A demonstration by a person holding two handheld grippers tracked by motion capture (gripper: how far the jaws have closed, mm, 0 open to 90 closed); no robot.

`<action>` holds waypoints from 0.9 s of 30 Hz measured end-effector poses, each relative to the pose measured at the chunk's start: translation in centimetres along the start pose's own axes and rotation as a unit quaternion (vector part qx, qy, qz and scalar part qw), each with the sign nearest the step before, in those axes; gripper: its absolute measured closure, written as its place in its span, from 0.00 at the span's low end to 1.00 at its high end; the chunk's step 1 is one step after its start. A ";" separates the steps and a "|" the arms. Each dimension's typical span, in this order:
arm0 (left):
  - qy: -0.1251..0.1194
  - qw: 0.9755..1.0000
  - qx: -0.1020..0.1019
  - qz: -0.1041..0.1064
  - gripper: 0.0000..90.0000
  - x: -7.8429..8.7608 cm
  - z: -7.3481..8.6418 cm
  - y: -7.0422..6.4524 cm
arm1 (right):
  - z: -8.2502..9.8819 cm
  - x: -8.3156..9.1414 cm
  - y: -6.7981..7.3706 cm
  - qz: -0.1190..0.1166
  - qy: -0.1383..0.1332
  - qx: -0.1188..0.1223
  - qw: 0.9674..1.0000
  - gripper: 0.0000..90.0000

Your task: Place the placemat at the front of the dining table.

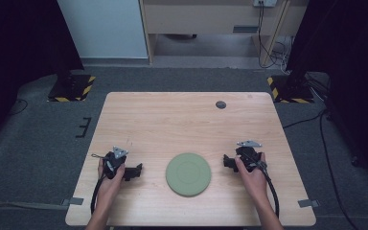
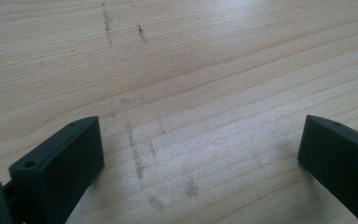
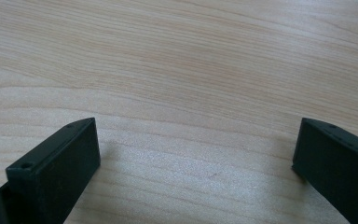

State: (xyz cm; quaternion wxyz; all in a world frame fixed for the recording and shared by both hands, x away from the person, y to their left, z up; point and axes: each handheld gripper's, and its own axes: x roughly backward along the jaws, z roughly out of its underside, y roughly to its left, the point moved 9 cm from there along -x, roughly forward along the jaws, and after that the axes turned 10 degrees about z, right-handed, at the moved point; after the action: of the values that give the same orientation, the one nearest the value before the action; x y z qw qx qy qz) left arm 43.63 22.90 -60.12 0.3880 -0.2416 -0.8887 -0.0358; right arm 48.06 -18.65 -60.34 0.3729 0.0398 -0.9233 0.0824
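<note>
A round green plate (image 1: 188, 174) lies flat on the wooden table (image 1: 187, 120), near the front edge and midway between my two hands. My left gripper (image 1: 135, 172) rests on the table left of the plate, jaws pointing toward it. Its jaws (image 2: 200, 158) stand wide apart with bare wood between them. My right gripper (image 1: 227, 161) sits right of the plate, pointing at it from the other side. Its jaws (image 3: 196, 158) are also spread wide over bare wood, holding nothing.
A small dark round inset (image 1: 221, 104) sits near the table's far edge. Scuff marks (image 2: 137, 154) streak the wood ahead of the left gripper. Cables (image 1: 273, 191) trail from both grippers toward the front edge. Stand bases with yellow-black tape (image 1: 72, 88) flank the table on the floor.
</note>
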 end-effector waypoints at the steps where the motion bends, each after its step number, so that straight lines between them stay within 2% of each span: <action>1: 0.000 1.000 0.000 0.000 0.00 0.0 0.0 0.0 | 0.0 0.0 0.0 -0.002 0.000 0.002 1.000 0.01; 8: 0.001 1.000 -0.010 0.011 0.00 0.0 0.1 -0.8 | 0.1 0.1 0.1 -0.009 -0.002 0.009 1.000 0.01; 12: -0.002 1.000 -0.017 0.018 0.02 0.1 0.2 -1.2 | 0.1 0.4 0.2 -0.018 -0.006 0.017 1.000 0.05; 13: -0.008 1.000 -0.020 0.020 0.02 0.3 0.3 -1.5 | 0.1 0.8 0.5 -0.022 -0.013 0.034 0.999 0.05; 15: -0.012 1.000 -0.021 0.018 0.03 0.5 0.3 -1.6 | 0.1 1.1 0.7 -0.024 -0.018 0.041 0.999 0.05; 17: -0.021 0.999 -0.024 0.015 0.03 0.8 0.3 -2.0 | 0.1 1.8 1.0 -0.031 -0.026 0.057 0.998 0.04; 18: -0.030 0.999 -0.025 0.027 0.03 1.1 0.2 -2.5 | 0.0 2.6 1.4 -0.039 -0.042 0.065 0.996 0.05; 21: -0.044 0.998 -0.028 0.029 0.03 1.3 -0.1 -2.9 | 0.0 3.2 1.7 -0.051 -0.049 0.073 0.995 0.04; 22: -0.054 0.997 -0.031 0.037 0.03 1.4 -0.4 -3.5 | 0.0 3.7 1.8 -0.060 -0.057 0.079 0.993 0.04; 24: -0.055 0.997 -0.034 0.043 0.03 1.5 -0.5 -3.7 | -0.1 4.2 1.9 -0.067 -0.069 0.076 0.992 0.05; 25: -0.060 0.996 -0.033 0.055 0.03 1.7 -0.7 -4.3 | -0.1 4.4 1.9 -0.071 -0.074 0.076 0.992 0.05; 27: -0.060 0.996 -0.035 0.059 0.03 1.7 -0.8 -4.5 | -0.1 4.9 2.0 -0.077 -0.078 0.079 0.991 0.05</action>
State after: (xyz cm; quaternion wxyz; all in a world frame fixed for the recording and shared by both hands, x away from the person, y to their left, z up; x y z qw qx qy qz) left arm 41.11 19.39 -57.80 0.3272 -0.3088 -0.8926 -0.0292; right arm 44.35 -16.69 -57.17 0.3007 0.1462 -0.9345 0.1223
